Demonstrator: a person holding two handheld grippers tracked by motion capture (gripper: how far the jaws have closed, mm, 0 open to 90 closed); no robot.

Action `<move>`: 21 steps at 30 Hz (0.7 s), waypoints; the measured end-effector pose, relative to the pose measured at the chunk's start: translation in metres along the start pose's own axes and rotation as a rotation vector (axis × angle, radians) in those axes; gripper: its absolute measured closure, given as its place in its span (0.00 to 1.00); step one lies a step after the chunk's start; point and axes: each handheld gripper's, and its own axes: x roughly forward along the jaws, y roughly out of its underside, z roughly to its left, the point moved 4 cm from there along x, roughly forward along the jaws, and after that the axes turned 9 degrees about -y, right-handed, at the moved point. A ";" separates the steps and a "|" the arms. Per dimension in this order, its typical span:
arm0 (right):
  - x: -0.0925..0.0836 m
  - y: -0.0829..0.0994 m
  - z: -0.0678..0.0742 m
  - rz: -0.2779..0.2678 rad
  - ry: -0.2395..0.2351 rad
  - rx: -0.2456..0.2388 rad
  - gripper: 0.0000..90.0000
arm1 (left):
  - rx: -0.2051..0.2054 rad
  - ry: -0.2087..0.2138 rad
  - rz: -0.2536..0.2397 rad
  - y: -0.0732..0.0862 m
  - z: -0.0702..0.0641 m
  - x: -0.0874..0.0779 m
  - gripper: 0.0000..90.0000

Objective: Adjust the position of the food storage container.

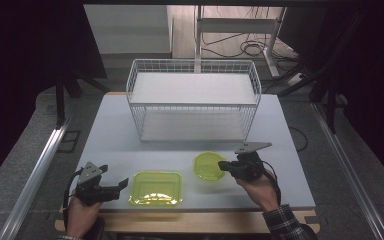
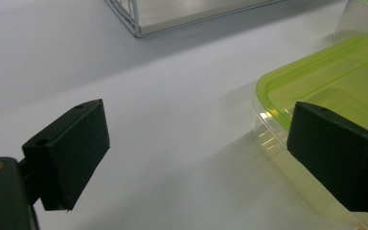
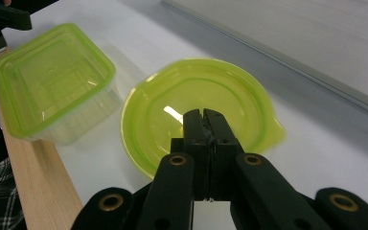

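A round clear container with a green lid [image 1: 208, 166] [image 3: 196, 103] stands on the white table, right of centre. My right gripper [image 1: 223, 165] [image 3: 204, 115] is at its right edge, shut, jaws pressed together with the tips over the lid. I cannot tell whether they pinch the lid's near rim, which is hidden under them. A rectangular clear container with a green lid [image 1: 157, 188] [image 2: 335, 81] [image 3: 48, 76] sits near the front edge. My left gripper [image 1: 118, 186] [image 2: 196, 158] is open just left of it, one jaw in front of its corner and nothing between the jaws.
A white wire basket [image 1: 192, 102] with two shelves stands at the back middle of the table [image 1: 115, 135]; its corner [image 2: 139, 24] lies ahead of the left gripper. A wooden strip [image 1: 190, 222] runs along the table's front edge.
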 end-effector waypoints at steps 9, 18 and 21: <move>0.028 -0.016 0.008 0.023 -0.033 -0.033 0.99 | 0.002 -0.003 -0.001 0.000 0.000 0.000 0.08; 0.058 -0.028 0.020 0.060 -0.059 -0.075 0.99 | 0.007 -0.002 0.005 0.000 -0.001 0.001 0.08; 0.068 -0.031 0.023 0.072 -0.065 -0.085 0.99 | 0.009 -0.002 0.008 0.000 -0.001 0.001 0.08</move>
